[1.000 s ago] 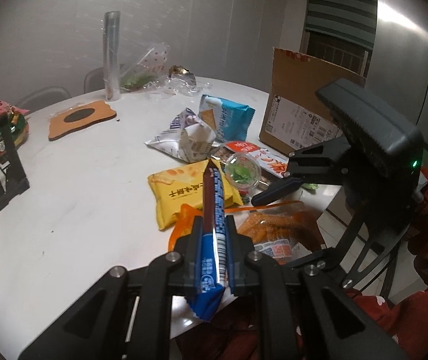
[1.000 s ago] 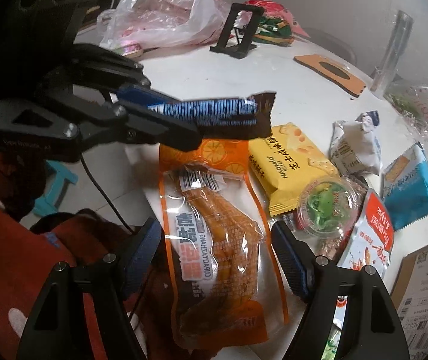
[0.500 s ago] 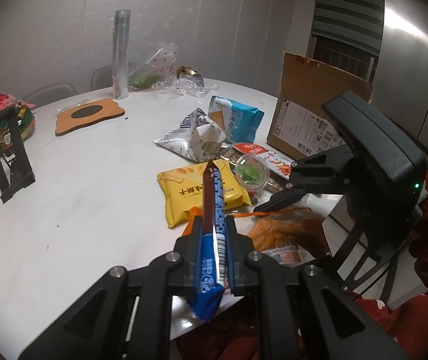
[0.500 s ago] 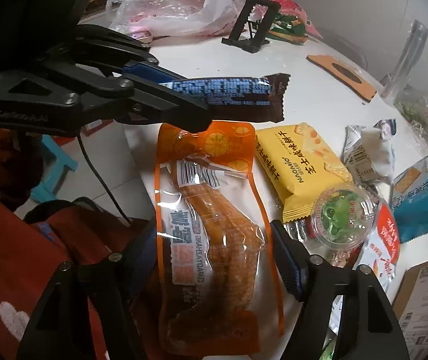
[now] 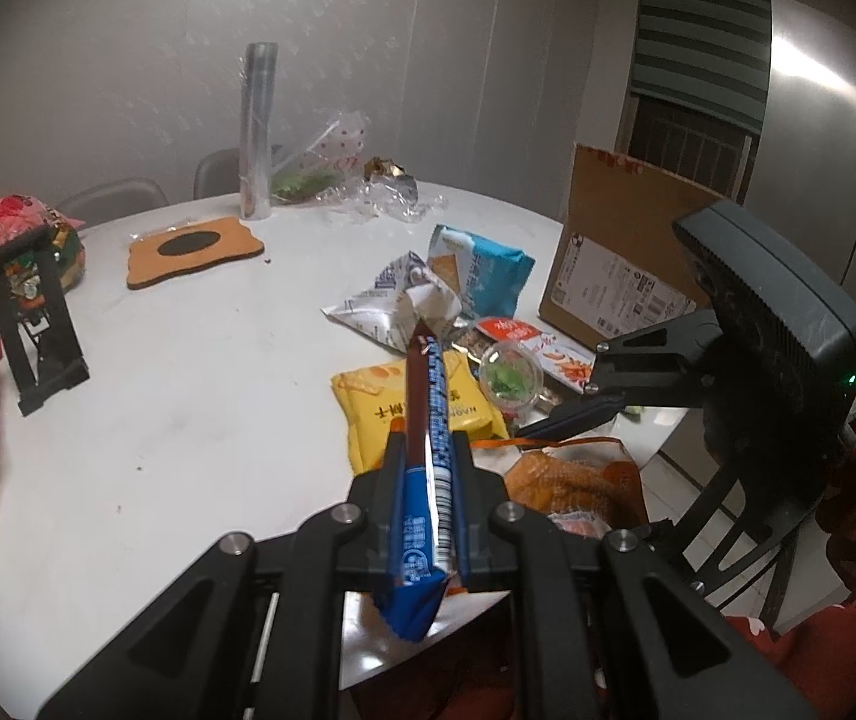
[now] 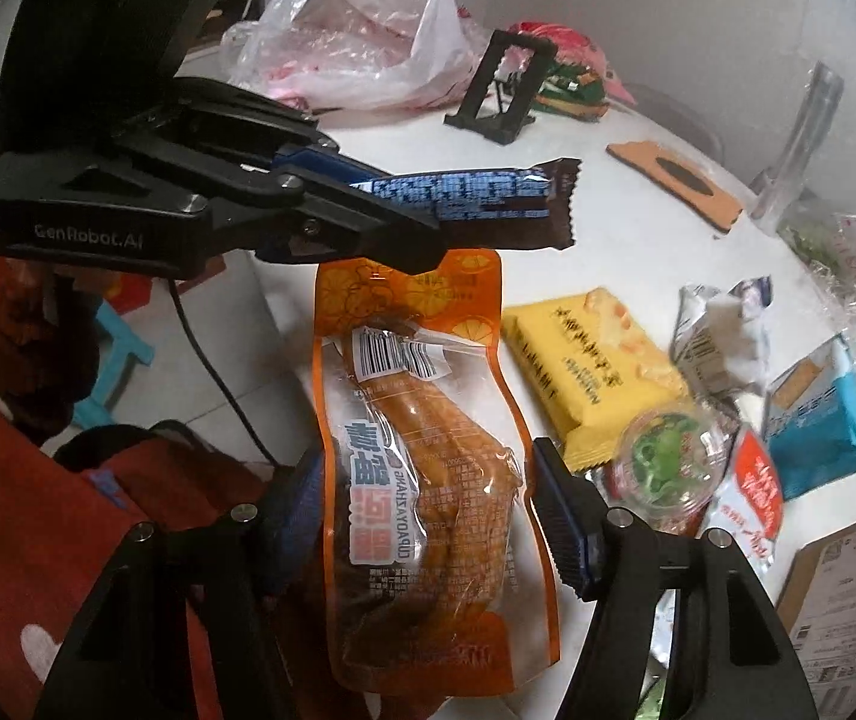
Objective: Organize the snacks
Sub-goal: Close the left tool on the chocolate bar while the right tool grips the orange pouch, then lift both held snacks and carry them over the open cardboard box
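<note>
- Right claw [image 6: 428, 516] is closing astride the orange pouch [image 6: 428, 450], whose long axis runs straight ahead between its jaws.
- Left claw [image 5: 425, 468], clamped on the blue bar [image 5: 428, 420], hovers beyond.

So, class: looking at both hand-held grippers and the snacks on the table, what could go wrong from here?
1. The right hand-held gripper is closing around the orange pouch, which overhangs the table edge; a poor pinch could slide it off.
2. The left hand-held gripper holds the blue snack bar right above; the two could bump.
</note>
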Motion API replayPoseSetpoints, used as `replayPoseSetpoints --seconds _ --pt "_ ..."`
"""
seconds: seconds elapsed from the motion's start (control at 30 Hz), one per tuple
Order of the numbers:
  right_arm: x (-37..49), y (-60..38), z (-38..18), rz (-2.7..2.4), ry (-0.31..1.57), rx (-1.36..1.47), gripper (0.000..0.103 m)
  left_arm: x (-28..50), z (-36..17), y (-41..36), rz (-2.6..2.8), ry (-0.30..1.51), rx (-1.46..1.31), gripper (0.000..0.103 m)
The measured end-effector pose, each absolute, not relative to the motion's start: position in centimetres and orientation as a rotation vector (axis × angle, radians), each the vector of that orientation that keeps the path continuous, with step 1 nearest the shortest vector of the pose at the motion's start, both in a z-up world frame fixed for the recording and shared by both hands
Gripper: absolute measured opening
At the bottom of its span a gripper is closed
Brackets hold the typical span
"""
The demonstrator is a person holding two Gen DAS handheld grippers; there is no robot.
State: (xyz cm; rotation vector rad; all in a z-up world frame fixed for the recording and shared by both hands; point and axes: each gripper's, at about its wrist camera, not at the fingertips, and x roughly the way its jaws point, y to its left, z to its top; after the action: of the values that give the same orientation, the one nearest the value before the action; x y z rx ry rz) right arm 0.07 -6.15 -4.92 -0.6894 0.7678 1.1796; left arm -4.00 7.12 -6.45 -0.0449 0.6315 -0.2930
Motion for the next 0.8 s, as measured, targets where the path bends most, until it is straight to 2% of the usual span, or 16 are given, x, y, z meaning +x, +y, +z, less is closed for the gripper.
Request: replayPoseSetpoints --seconds 0.4,0.8 --pt "1.2 -5.9 -1.6 1.018 0.738 -0.637 0.061 -4.7 -2.9 9.2 -0.257 0.518 -0.079 0.011" --pt "3.1 -7.8 5.0 0.842 0.662 -0.504 0.061 -3.9 1.2 9.8 -0.267 0.42 -0.084 0.011"
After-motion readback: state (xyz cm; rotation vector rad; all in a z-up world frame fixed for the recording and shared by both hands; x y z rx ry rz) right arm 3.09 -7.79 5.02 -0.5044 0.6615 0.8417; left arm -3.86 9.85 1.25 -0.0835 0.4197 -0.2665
